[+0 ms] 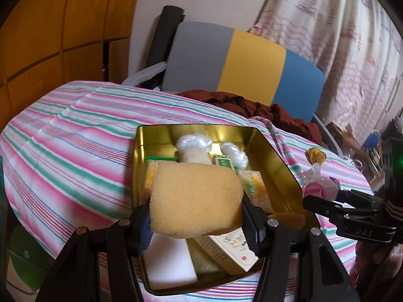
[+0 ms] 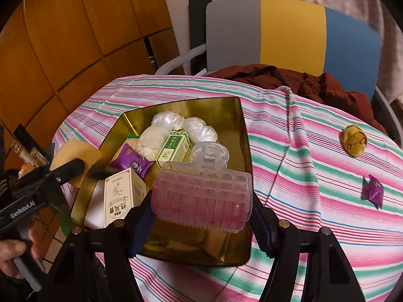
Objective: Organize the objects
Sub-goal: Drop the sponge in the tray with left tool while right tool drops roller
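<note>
A gold tin tray [image 1: 277,158] [image 2: 241,136] sits on the striped cloth and holds white bags, small boxes and a purple packet. My left gripper [image 1: 196,224] is shut on a yellow sponge [image 1: 196,198], held above the tray's near end. My right gripper [image 2: 201,224] is shut on a clear pink hair clip [image 2: 204,196], held over the tray's near right corner. The right gripper's fingers and the clip [image 1: 320,186] also show at the right edge of the left wrist view. The sponge [image 2: 73,156] and left gripper appear at the left of the right wrist view.
A yellow pouch [image 2: 355,141] and a purple packet [image 2: 372,191] lie on the cloth right of the tray. A grey, yellow and blue chair [image 2: 292,32] with a dark red jacket [image 2: 302,83] stands behind the table. Wooden panels fill the left.
</note>
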`<state>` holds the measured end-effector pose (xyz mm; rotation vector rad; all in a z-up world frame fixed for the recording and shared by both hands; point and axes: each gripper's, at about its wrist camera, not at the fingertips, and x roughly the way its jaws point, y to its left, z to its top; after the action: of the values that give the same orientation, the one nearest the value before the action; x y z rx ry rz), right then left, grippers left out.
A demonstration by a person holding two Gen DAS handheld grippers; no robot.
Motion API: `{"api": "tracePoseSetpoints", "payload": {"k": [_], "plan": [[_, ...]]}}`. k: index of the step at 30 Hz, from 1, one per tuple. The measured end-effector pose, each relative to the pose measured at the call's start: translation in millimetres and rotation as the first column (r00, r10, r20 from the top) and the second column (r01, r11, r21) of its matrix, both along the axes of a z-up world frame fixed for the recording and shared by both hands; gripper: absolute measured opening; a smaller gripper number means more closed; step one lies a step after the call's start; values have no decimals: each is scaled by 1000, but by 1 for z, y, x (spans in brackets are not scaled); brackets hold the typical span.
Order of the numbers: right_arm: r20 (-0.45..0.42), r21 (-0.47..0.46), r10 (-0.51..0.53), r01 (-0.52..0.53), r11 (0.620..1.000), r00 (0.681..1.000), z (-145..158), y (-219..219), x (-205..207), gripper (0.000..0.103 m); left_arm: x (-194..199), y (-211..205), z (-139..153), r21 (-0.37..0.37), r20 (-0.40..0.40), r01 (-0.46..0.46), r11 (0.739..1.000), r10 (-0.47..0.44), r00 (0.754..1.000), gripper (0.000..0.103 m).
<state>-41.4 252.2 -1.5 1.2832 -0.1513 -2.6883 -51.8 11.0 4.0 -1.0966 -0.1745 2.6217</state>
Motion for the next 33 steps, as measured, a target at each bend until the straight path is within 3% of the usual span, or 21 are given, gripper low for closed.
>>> {"api": "tracePoseSetpoints", "payload": {"k": [6,12,17,28,33], "plan": [[2,9,1,-1,1000,1000,0,-5,-25,69,-12,-1,4,35,9,-5,999,4,1000,60],[8,30,4,-4,1000,1000,-1,-10,-52,68,-33,15,11,5,-18,2,1000,-2,1000,60],[22,54,3,-4,999,1000,-4,-10,-70,45,-46,27,8,-17,-20,5,1000,-6,1000,60],[36,22,-33,32,999,999,-10,7,-62,45,-49,35,4,-42,-14,2,999,-2,1000,60],[37,20,-30,30,999,999,-13,4,-53,55,-46,37,4,-50,-13,7,999,-7,1000,60]]}}
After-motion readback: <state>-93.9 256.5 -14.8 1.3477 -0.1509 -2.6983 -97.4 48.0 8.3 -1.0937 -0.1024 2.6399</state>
